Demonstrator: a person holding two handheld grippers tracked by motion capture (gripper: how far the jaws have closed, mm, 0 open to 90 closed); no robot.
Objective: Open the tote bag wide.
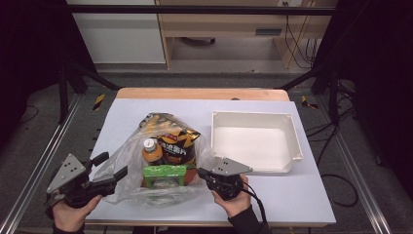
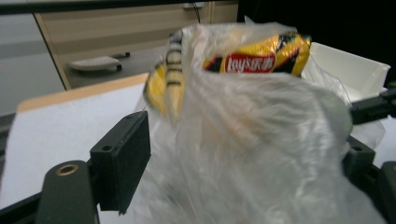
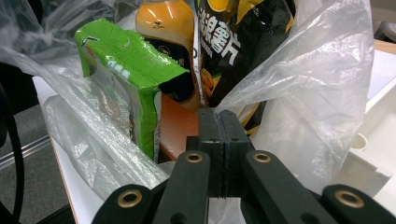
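1. a clear plastic bag [image 1: 129, 168] sits on the white table [image 1: 302, 195], near the person's edge and left of the middle, with its mouth pulled open toward the person.
2. inside it stand an orange drink bottle [image 1: 151, 152] with a white cap, a black and yellow chip bag [image 1: 176, 139] just beside it, and a green box [image 1: 164, 171] in front of both.
3. the left gripper [image 1: 111, 168] is held at the bag's left side. its jaws stand wide apart, and in the left gripper view the bag's film billows between them. whether the pads press on it i cannot tell.
4. the right gripper [image 1: 200, 173] is at the bag's right edge. in the right gripper view its 2 jaws are pressed tight together, with the film bunched right at their tips. it looks pinched there, though the film itself is hard to make out between the pads.
5. a white tray [image 1: 291, 141] sits on the table to the right of the bag, just beyond the right gripper.
6. the person's hands come in from the near edge, 1 behind each gripper.
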